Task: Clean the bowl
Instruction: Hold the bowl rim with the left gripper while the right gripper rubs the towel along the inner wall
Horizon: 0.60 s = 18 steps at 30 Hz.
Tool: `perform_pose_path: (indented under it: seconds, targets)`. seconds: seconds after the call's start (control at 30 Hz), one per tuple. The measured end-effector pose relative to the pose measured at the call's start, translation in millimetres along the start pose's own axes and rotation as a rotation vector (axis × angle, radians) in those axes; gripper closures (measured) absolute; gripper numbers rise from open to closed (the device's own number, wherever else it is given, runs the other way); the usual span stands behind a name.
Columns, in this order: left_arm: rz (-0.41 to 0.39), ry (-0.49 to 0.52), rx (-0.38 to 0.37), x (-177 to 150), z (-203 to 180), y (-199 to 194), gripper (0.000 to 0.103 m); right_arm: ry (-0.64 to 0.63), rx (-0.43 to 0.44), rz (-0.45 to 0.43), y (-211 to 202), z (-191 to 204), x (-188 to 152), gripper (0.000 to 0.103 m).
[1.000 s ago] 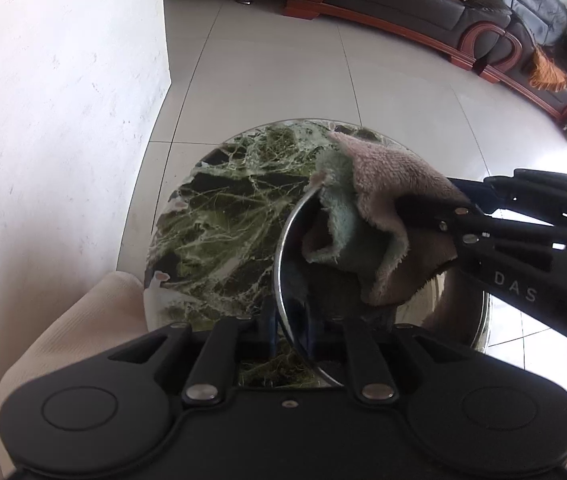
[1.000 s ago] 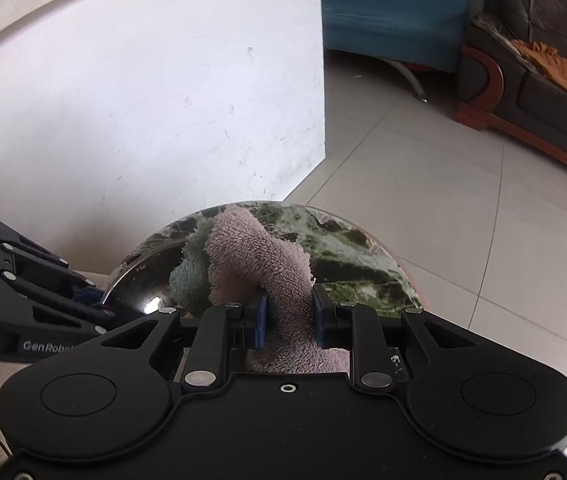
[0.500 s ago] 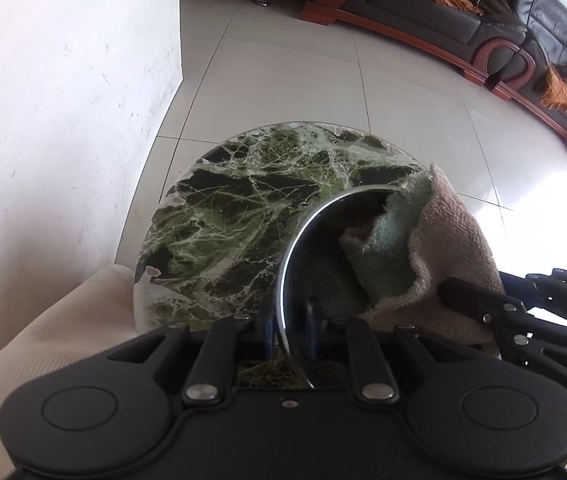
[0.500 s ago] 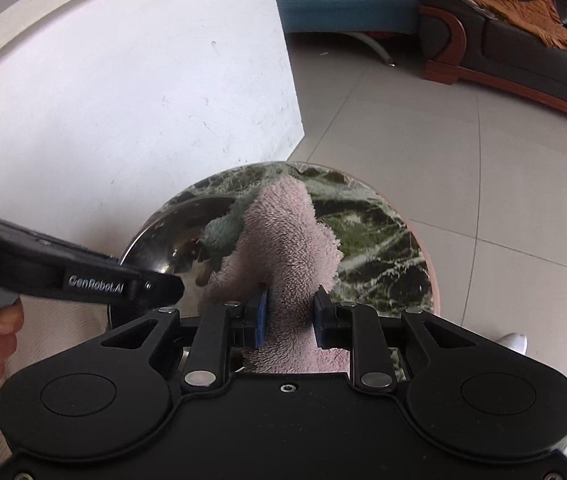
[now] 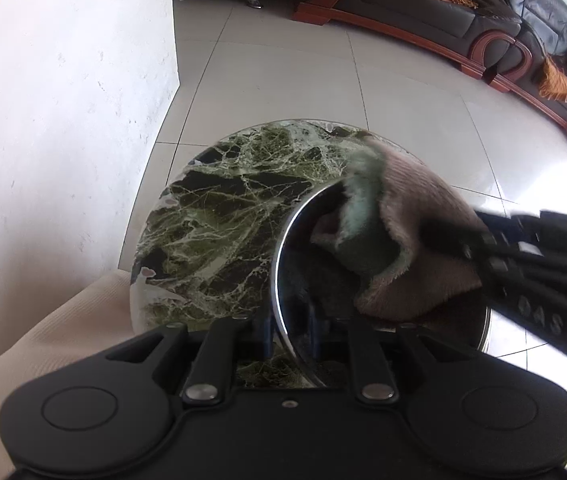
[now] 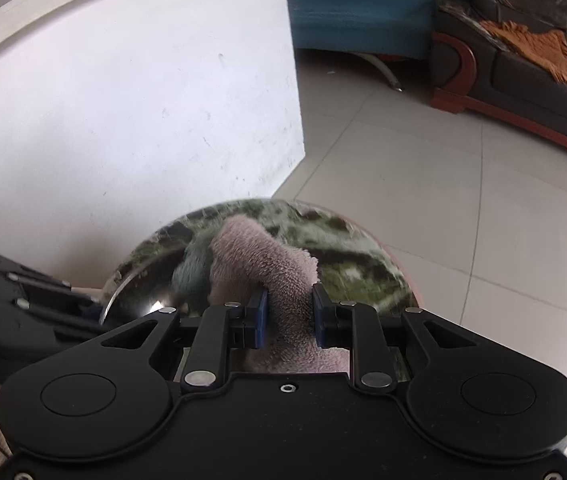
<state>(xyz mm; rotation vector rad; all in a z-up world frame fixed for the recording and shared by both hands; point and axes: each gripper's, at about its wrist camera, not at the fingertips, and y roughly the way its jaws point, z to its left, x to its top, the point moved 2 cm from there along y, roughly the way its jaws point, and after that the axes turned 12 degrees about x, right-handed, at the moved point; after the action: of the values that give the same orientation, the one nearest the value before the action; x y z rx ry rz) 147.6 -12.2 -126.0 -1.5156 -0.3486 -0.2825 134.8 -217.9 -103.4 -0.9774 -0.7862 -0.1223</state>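
A: Bowl [image 5: 303,280] sits at the marble table's [image 5: 223,220] near edge, rim pinched in our left gripper [image 5: 289,336]

B: Our right gripper [image 6: 289,316], clenching the towel [image 6: 267,256], reaches in from the right

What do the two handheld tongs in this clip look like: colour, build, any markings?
Both are matte black plastic. The left tongs and right tongs each have two rounded lobes with circular recesses and linkage bars with silver rivets. The right pads are blue. White lettering reading "DAS" shows on the right tool's side. No cables or sleeves are visible.
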Motion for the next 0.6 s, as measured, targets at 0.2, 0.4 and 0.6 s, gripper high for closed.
perform_pose_path:
  seconds: [0.2, 0.4, 0.6]
  targets:
    - [0.004, 0.006, -0.004, 1, 0, 1, 0.087, 0.029, -0.013, 0.015, -15, 4, -18, 0.081]
    - [0.006, 0.013, -0.004, 2, -1, 0, 0.087, -0.091, -0.039, -0.009, -2, 11, 10, 0.081]
    - [0.000, 0.004, 0.001, 0, -4, 0, 0.087, -0.137, -0.020, 0.000, 14, 11, 19, 0.081]
